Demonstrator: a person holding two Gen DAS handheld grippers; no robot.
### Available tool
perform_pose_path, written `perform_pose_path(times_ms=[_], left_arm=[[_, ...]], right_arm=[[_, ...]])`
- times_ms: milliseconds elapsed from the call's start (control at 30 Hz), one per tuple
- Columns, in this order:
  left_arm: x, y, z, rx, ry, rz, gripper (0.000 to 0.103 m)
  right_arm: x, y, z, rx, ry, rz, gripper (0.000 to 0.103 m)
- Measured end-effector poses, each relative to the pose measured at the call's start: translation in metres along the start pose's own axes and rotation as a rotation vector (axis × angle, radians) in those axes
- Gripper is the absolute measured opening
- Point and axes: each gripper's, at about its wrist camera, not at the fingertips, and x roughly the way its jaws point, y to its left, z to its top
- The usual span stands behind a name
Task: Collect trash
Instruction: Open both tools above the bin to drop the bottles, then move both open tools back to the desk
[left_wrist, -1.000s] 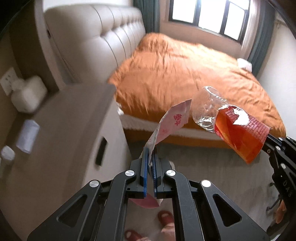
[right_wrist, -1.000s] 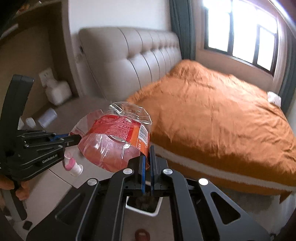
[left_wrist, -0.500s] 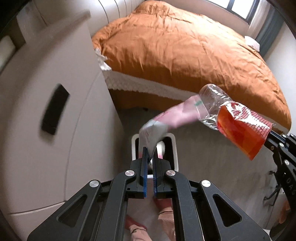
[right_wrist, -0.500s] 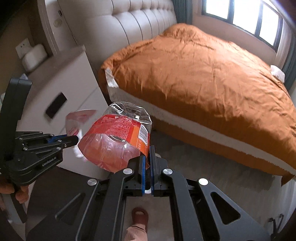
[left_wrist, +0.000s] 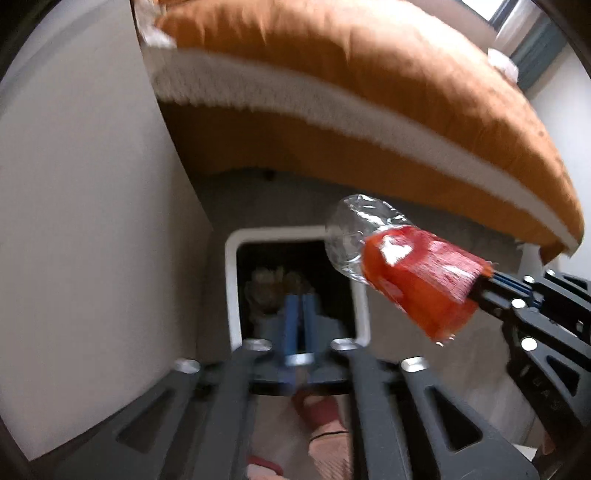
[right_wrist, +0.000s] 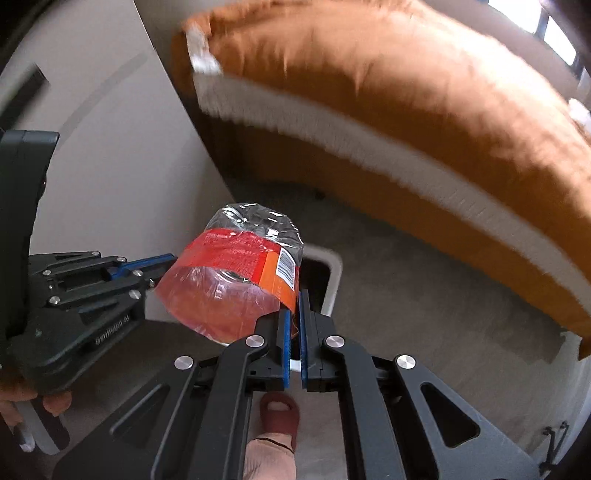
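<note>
right gripper (right_wrist: 293, 332) pinches bottle (right_wrist: 236, 280) label, carrying over bin (left_wrist: 231, 280) | left gripper (left_wrist: 299, 321) jaws near-closed, seemingly empty, bin just ahead

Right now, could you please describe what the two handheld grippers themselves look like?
Both are matte black linkage frames with triangular cut-outs, round silver pivot bolts and blue-lined fingers. The left gripper carries pale lettering on its body, blurred but seemingly "GenRobot.AI", and bare fingers wrap its handle. The right gripper shows the same build; in the left view its side bears faint embossed letters that I cannot read. No cables show.
</note>
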Motion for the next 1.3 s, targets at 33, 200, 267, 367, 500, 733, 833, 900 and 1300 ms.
perform_pose_path(times_ms=[33, 200, 267, 367, 500, 733, 833, 900, 1300], left_arm=[[0.013, 0.004, -0.004, -0.012, -0.004, 0.071, 0.096], [0.071, 0.042, -0.021, -0.078, 0.029, 0.106, 0.098], [0.077, 0.04, -0.024, -0.055, 0.027, 0.113, 0.098], [0.073, 0.03, -0.028, -0.025, 0.023, 0.112, 0.098], [0.038, 0.018, -0.019, -0.02, -0.004, 0.077, 0.098], [-0.07, 0.004, -0.004, -0.036, -0.116, 0.039, 0.098], [-0.119, -0.006, 0.004, -0.036, -0.17, 0.036, 0.098], [-0.155, -0.013, 0.009, -0.038, -0.207, 0.031, 0.098], [-0.35, -0.016, 0.017, -0.13, -0.458, 0.058, 0.098]], right_arm=[[0.015, 0.0, -0.002, -0.013, 0.004, -0.041, 0.038], [0.079, -0.009, -0.012, -0.013, 0.036, -0.07, 0.098], [0.09, -0.005, -0.013, -0.042, 0.032, -0.09, 0.098], [0.085, -0.002, -0.012, -0.062, 0.028, -0.102, 0.098], [0.054, -0.006, -0.007, -0.091, 0.011, -0.11, 0.098], [-0.049, -0.005, 0.011, -0.109, -0.072, -0.123, 0.098], [-0.094, -0.002, 0.018, -0.103, -0.117, -0.107, 0.098], [-0.13, 0.001, 0.025, -0.102, -0.169, -0.09, 0.098], [-0.305, 0.039, 0.074, -0.177, -0.504, 0.017, 0.098]])
